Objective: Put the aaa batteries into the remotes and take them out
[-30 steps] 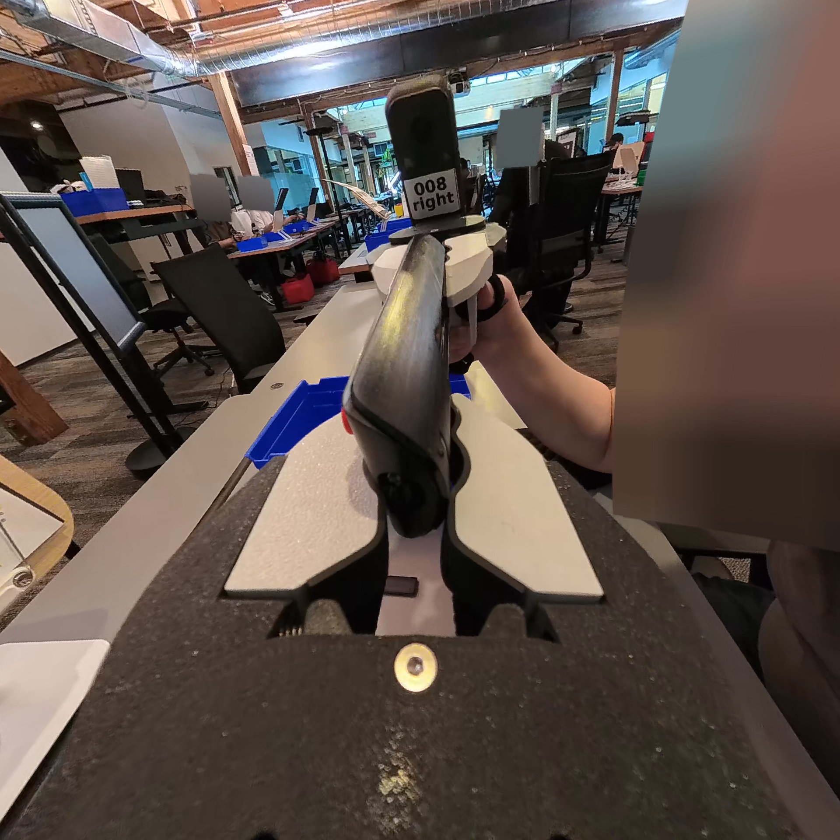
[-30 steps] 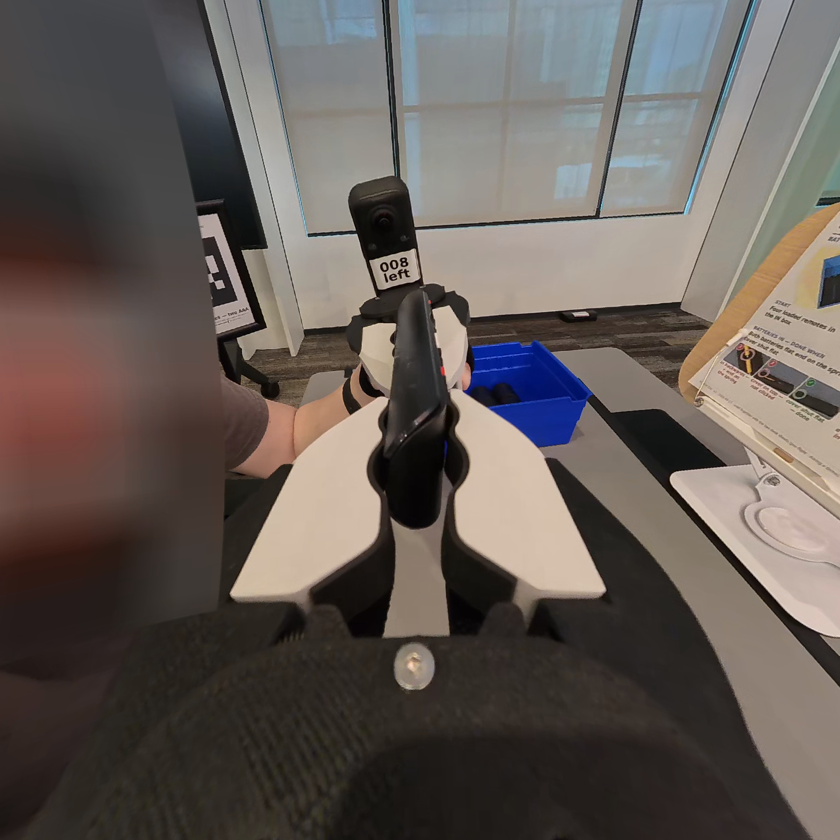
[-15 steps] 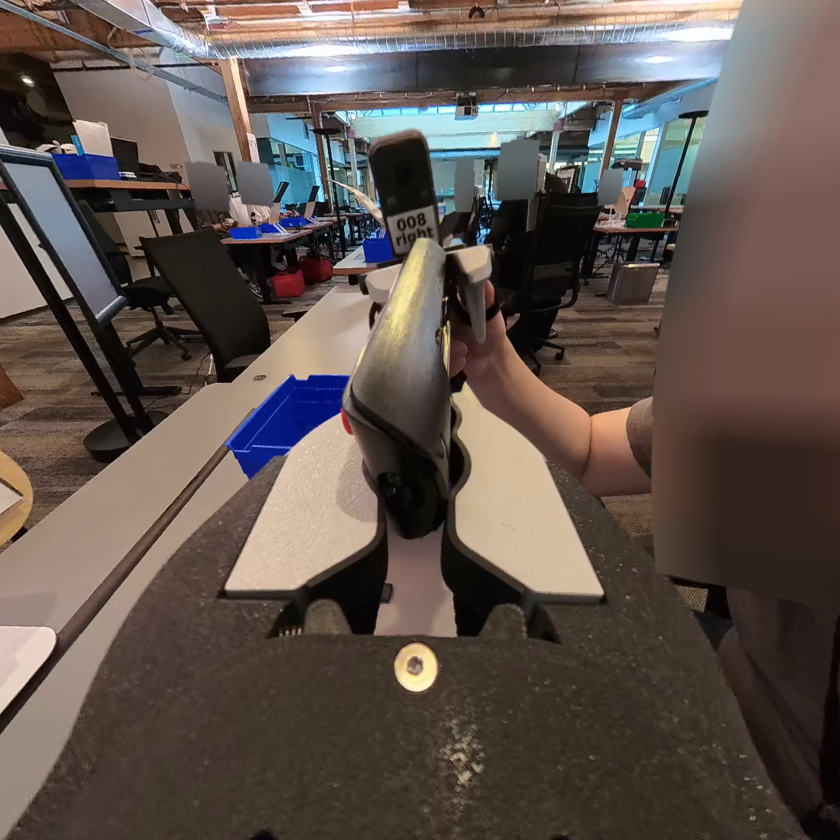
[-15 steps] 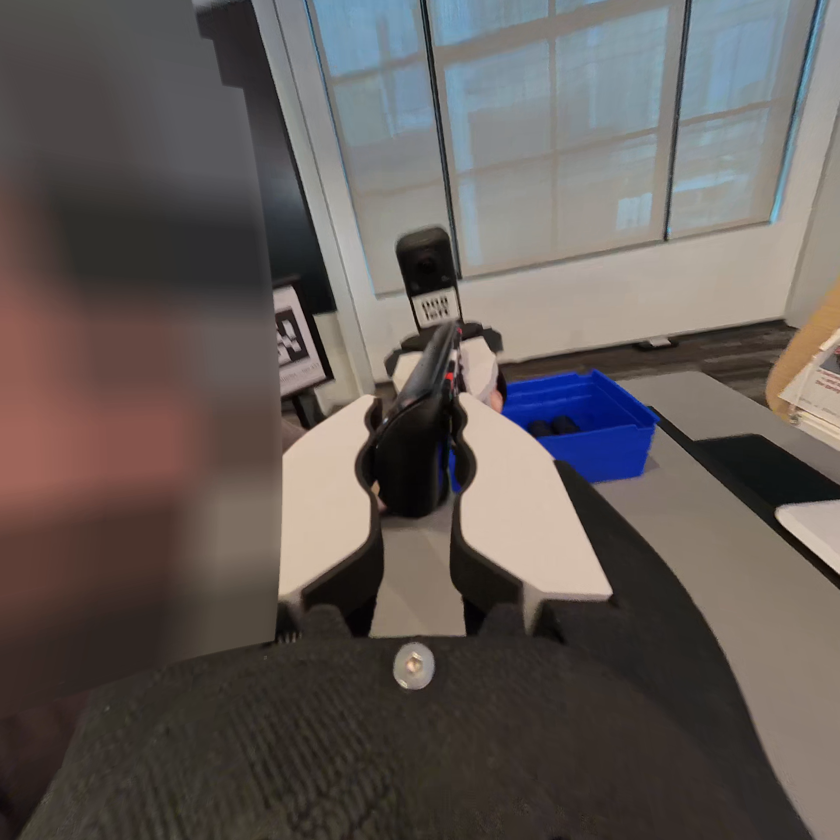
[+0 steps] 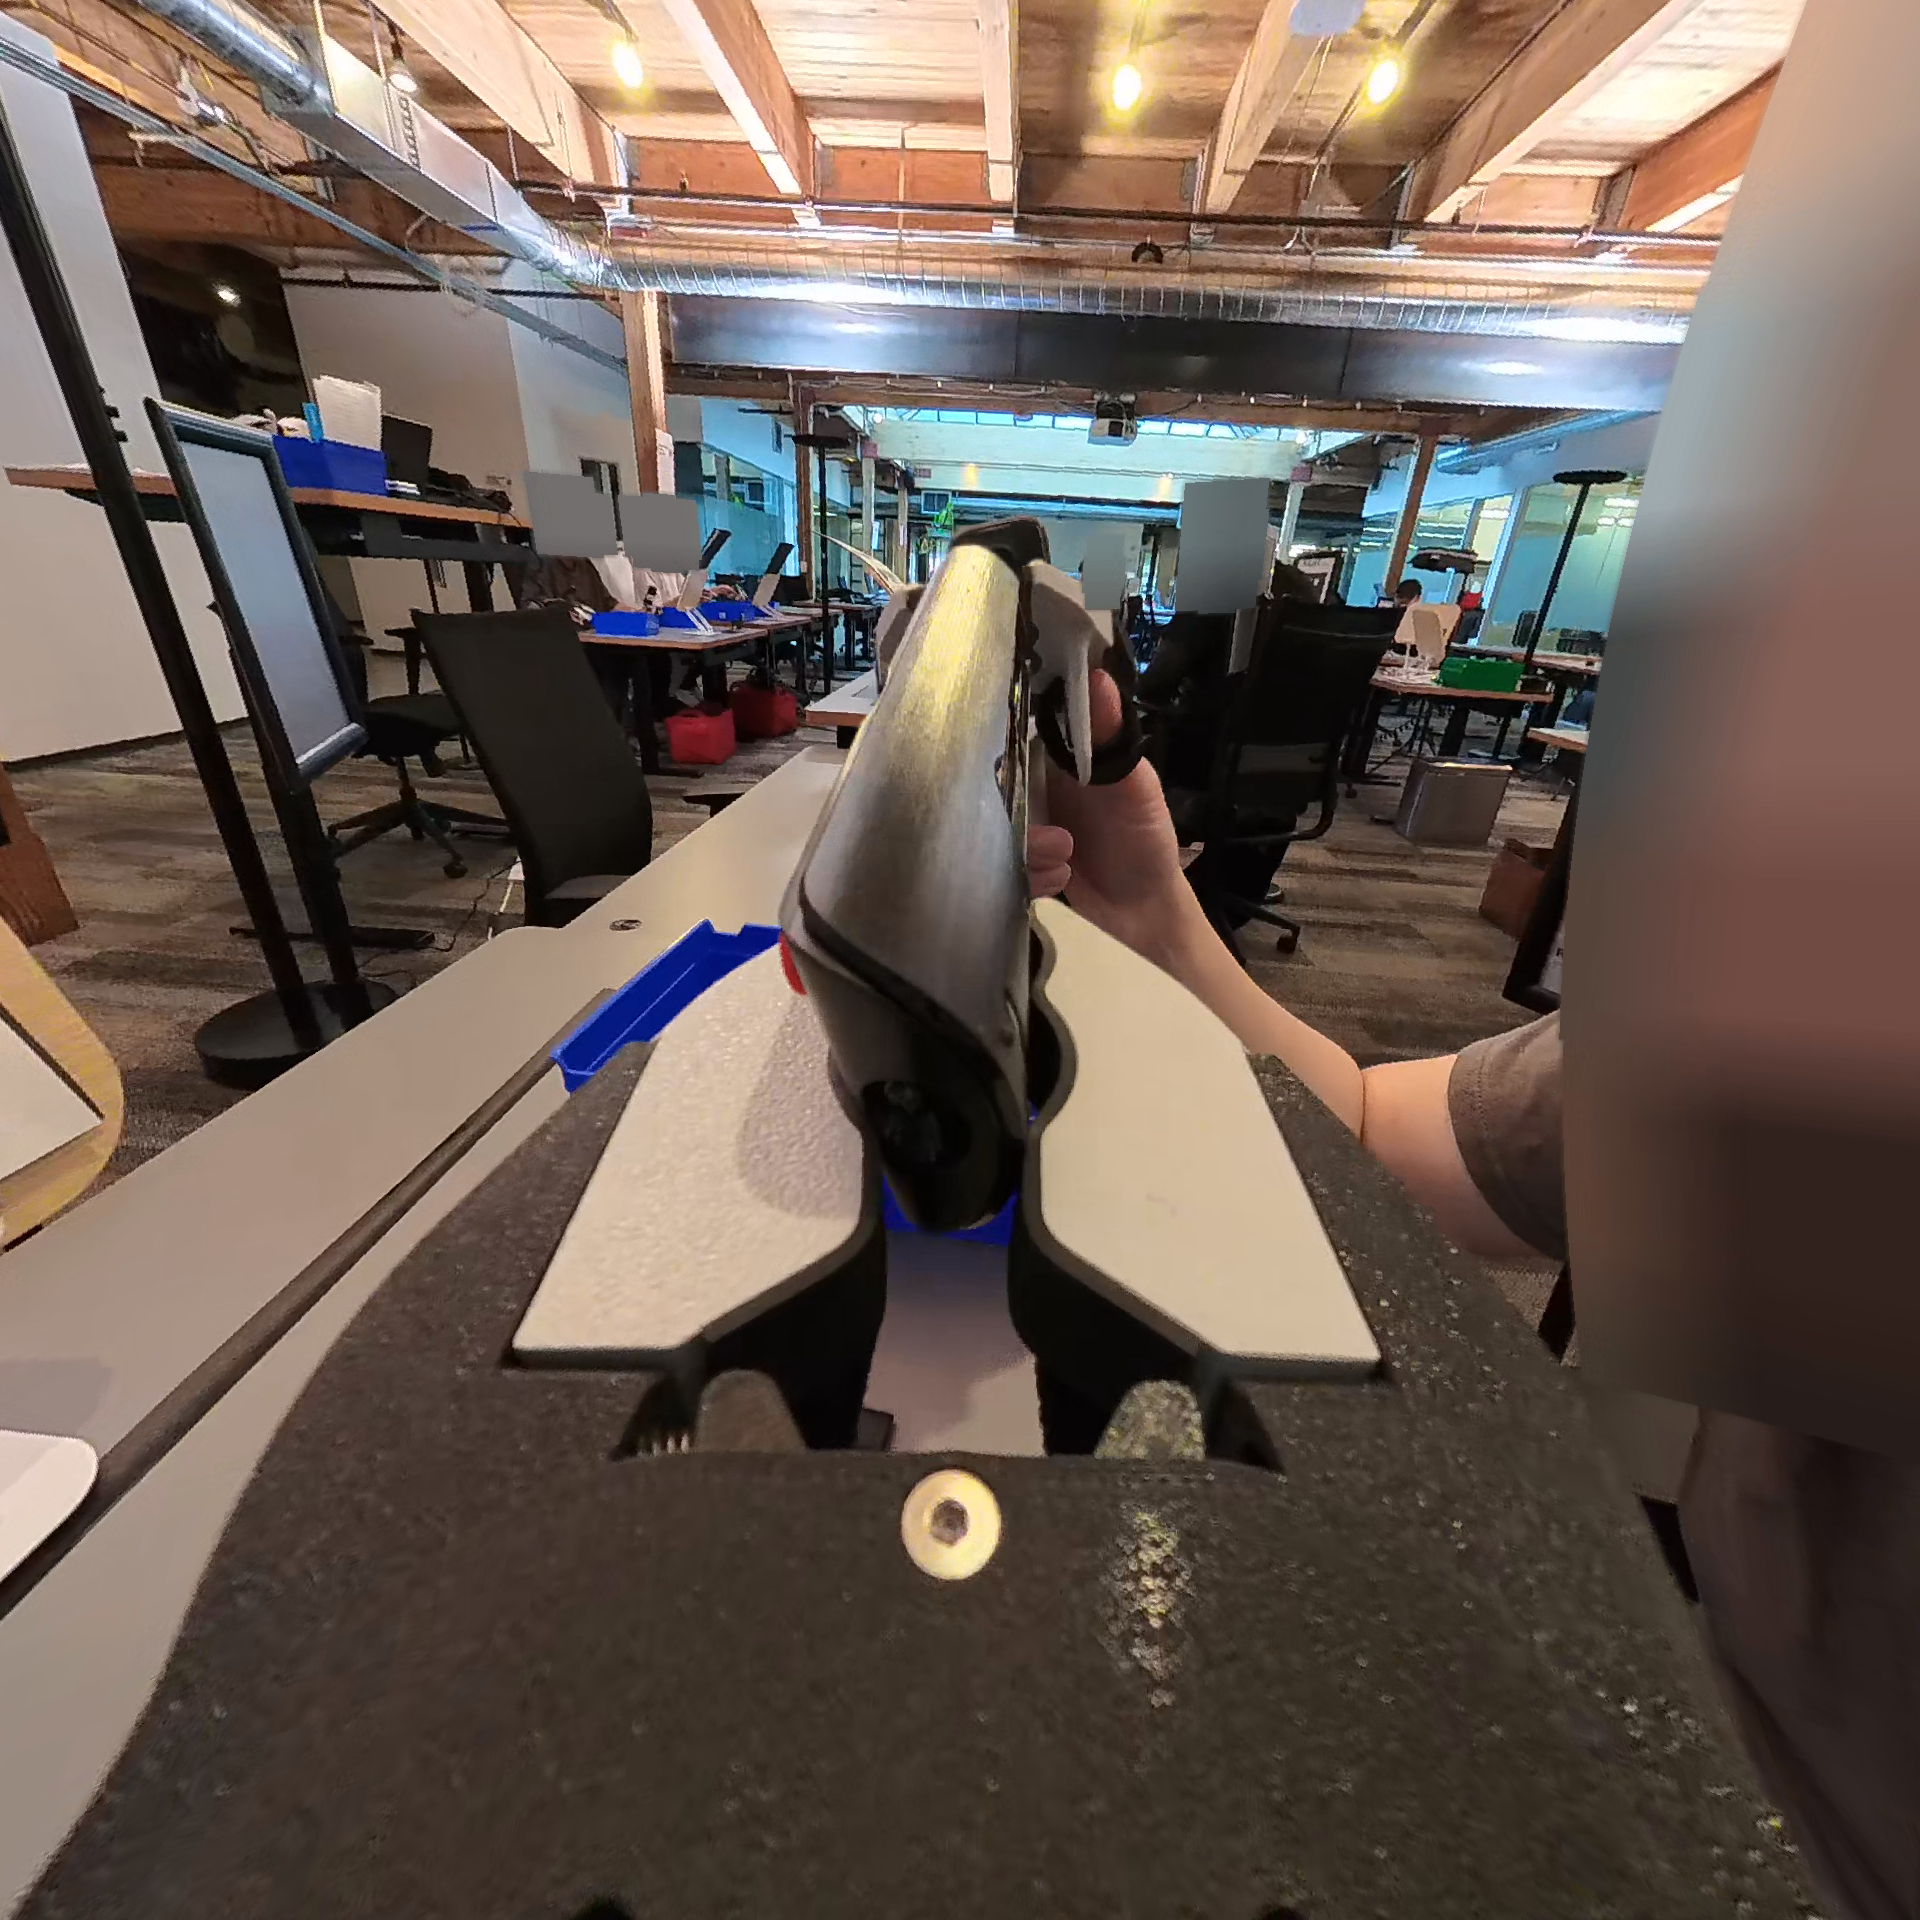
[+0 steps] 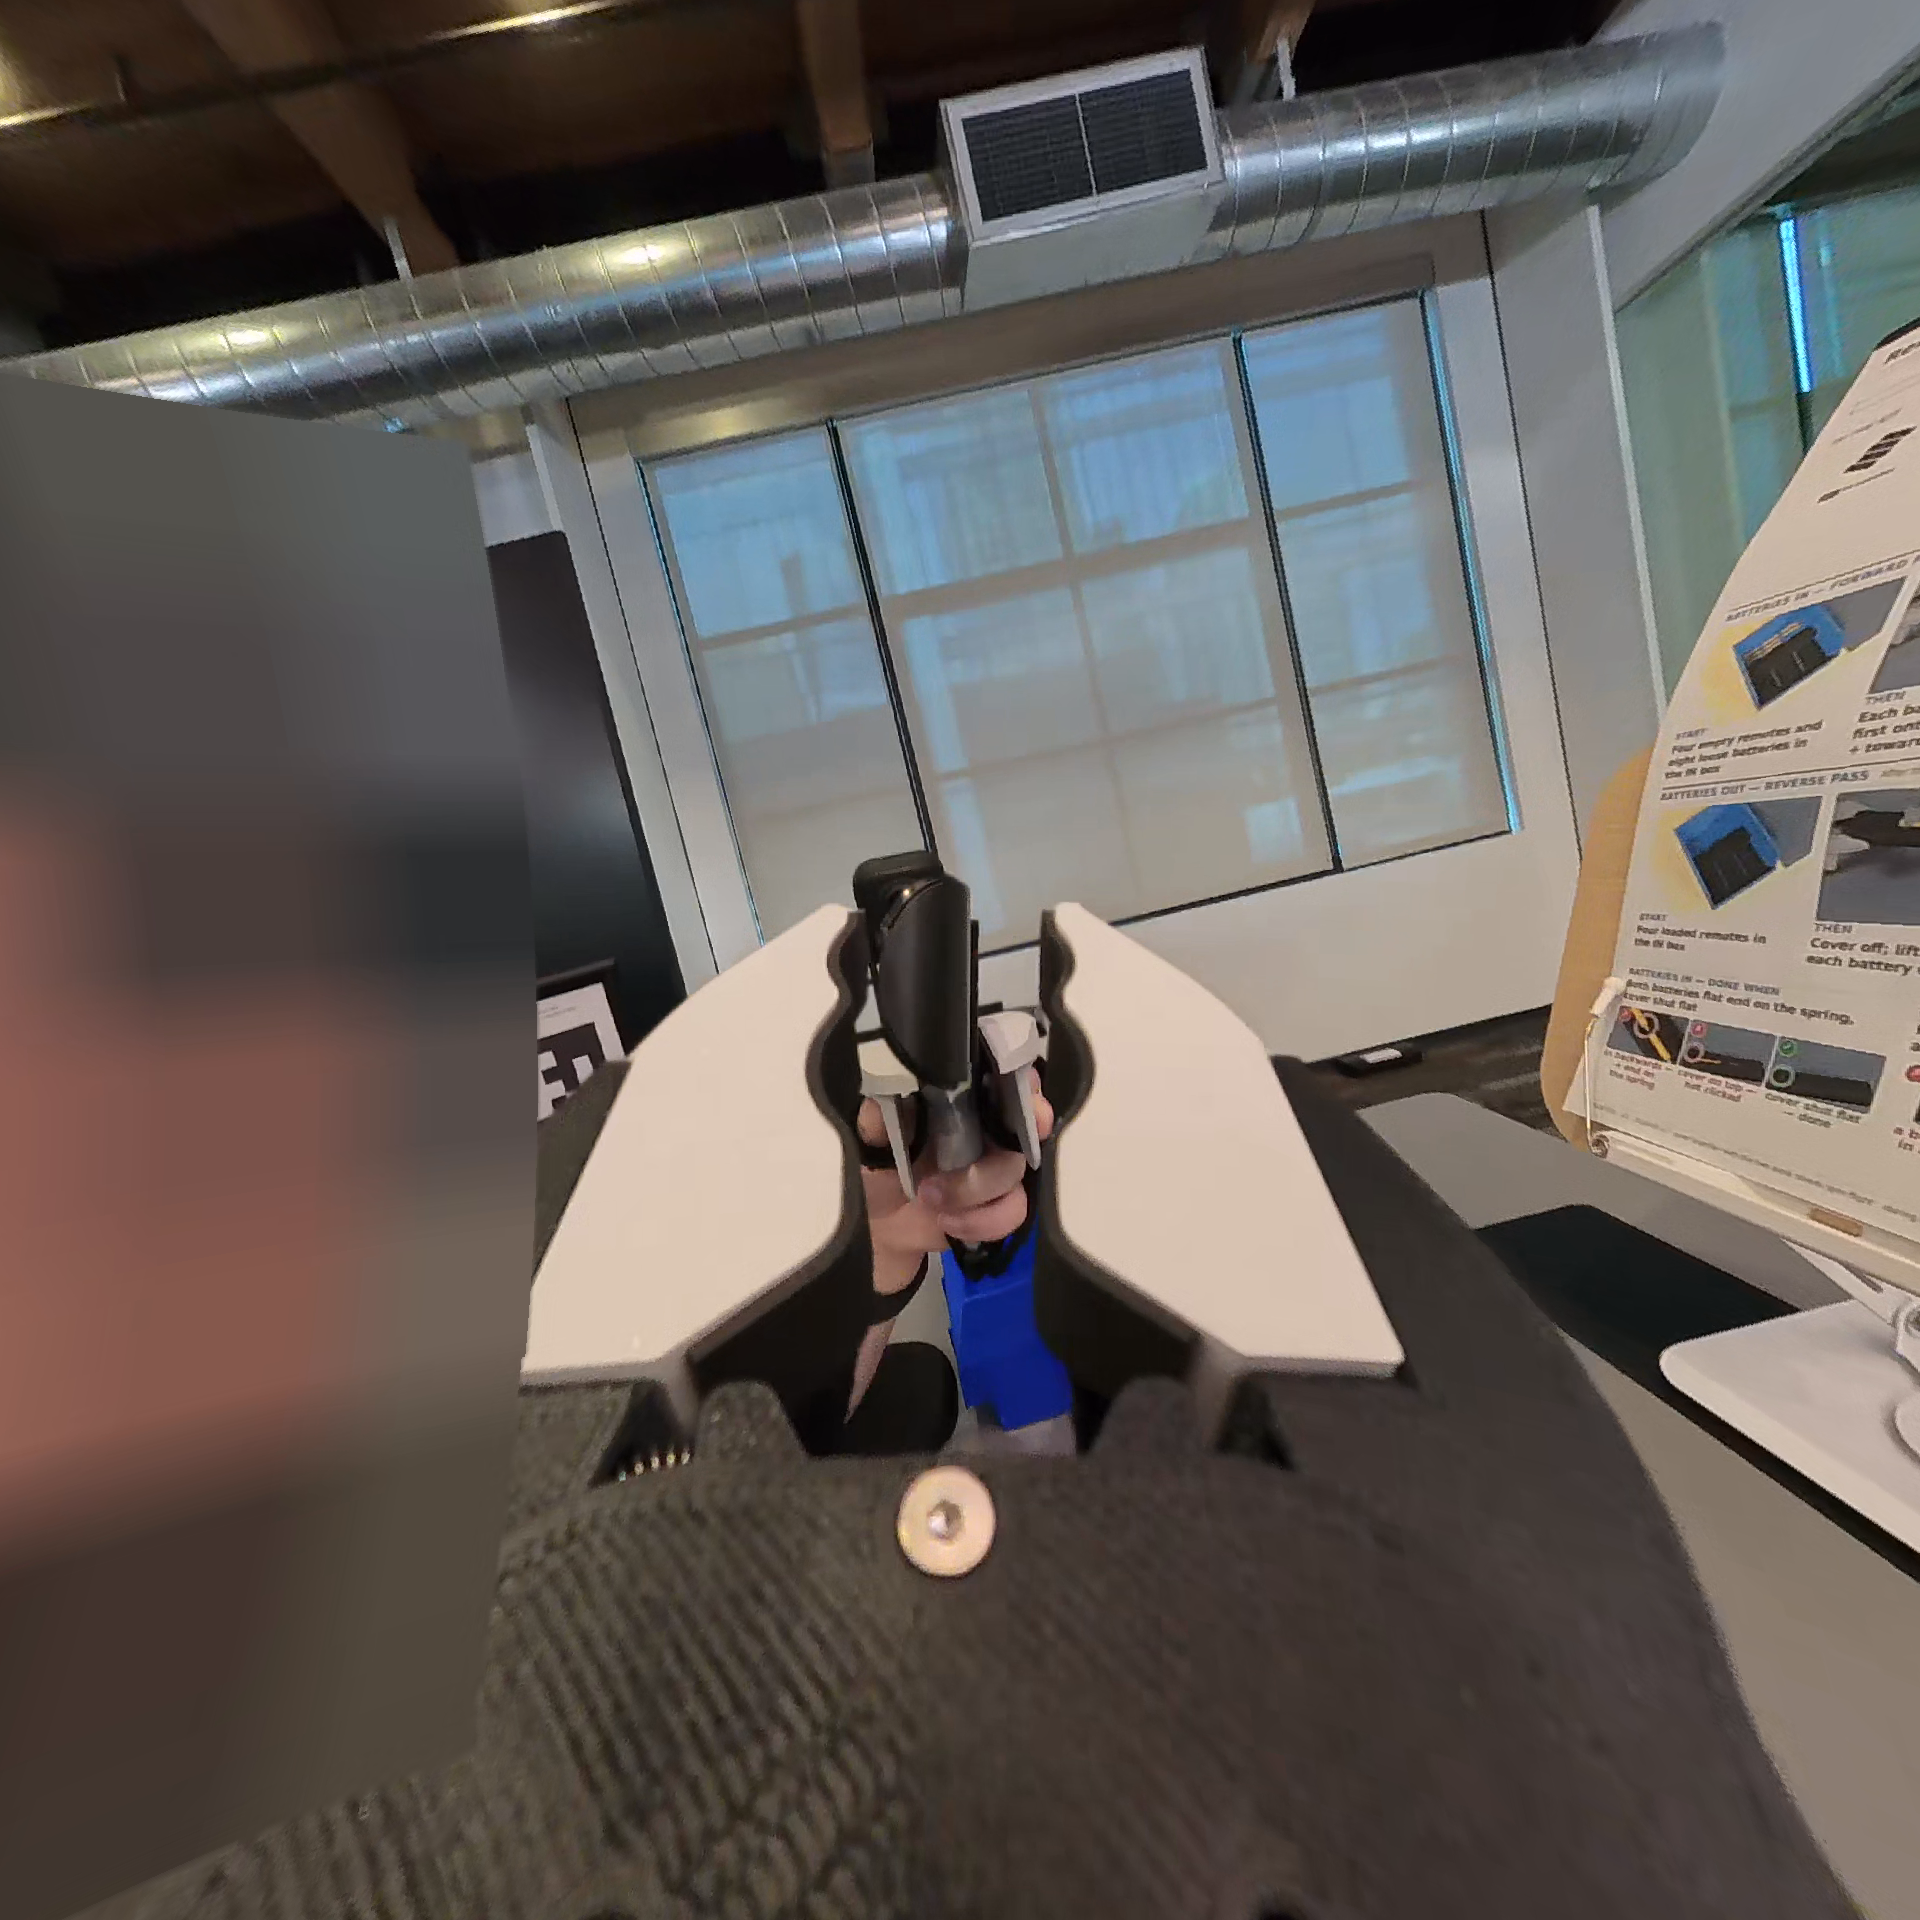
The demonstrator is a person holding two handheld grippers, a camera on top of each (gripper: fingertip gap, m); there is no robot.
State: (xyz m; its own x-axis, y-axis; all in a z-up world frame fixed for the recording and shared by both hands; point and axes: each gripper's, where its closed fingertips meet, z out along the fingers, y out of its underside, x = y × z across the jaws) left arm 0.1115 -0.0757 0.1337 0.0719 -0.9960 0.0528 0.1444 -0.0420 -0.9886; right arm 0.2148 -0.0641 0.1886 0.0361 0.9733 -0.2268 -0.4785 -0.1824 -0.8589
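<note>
The left hand-held gripper (image 5: 951, 1049) is clenched on the lower end of a black remote (image 5: 925, 831), held up in air above the grey surface (image 5: 312, 1122). The right hand-held gripper (image 6: 951, 997) is released, w/ the remote's far end (image 6: 925, 977) between its spread fingers. A blue bin (image 5: 655, 997) sits below.

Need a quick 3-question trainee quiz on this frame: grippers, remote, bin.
1. True or false: the left gripper is shut on the remote.
2. What colour is the bin on the table? A red, B blue, C green.
3. Fill in: the right gripper has its jaws ____ , with the remote's far end between them.

Key: 1 true; 2 B; 3 open.
</note>
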